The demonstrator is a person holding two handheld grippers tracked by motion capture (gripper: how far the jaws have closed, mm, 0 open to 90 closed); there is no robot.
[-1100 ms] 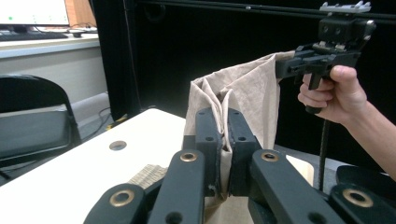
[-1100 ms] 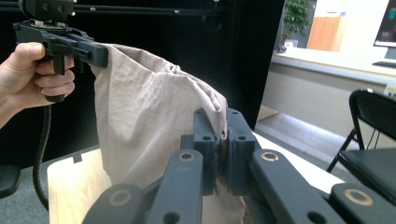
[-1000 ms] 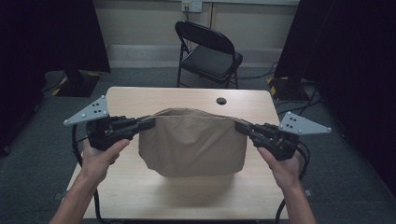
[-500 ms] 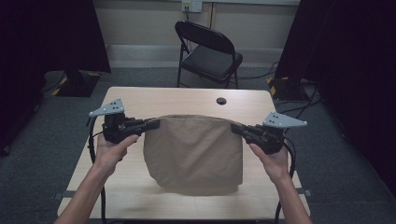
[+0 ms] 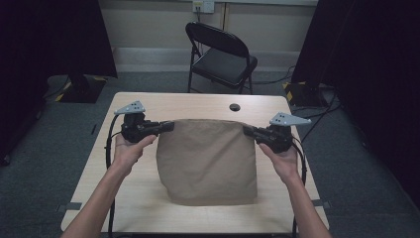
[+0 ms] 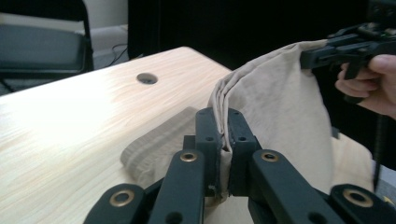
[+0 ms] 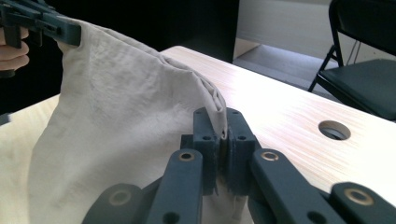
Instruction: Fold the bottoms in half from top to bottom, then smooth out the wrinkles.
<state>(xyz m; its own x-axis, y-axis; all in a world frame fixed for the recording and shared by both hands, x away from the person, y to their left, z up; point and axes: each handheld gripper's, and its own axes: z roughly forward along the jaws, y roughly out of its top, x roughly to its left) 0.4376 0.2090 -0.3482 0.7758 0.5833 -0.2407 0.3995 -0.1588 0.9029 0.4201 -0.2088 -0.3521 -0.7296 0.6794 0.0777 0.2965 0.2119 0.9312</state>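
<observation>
Grey carpet [image 5: 44, 148] and dark curtains surround a pale wooden worktop [image 5: 133, 198] with a round cable hole [image 5: 235, 107] near its far edge; a black folding chair [image 5: 223, 57] stands beyond it against the light wall.

At the left of the high view, the person's left hand [image 5: 130, 148] holds the left tool [image 5: 167, 127], a black two-jaw device with a grey three-cornered plate on top, pointing inward across the worktop. Its jaws are closed tight on the upper left corner of a beige, soft cloth folded into several layers [image 5: 208, 158]. In the left gripper view the left tool [image 6: 223, 135] has the bunched cloth edges [image 6: 275, 107] squeezed between its two black pads.

Between the two tools the cloth hangs from its raised top edge, which runs nearly level, and its lower part lies spread on the worktop toward the person's side.

At the right, the right hand [image 5: 285, 161] holds the right tool [image 5: 249, 131], likewise pointing inward, jaws clamped on the upper right corner of the cloth. In the right gripper view the right tool [image 7: 223, 135] pinches the folded cloth edge [image 7: 116, 121] between its pads, and the cloth slopes away to the far tool at the upper left.
</observation>
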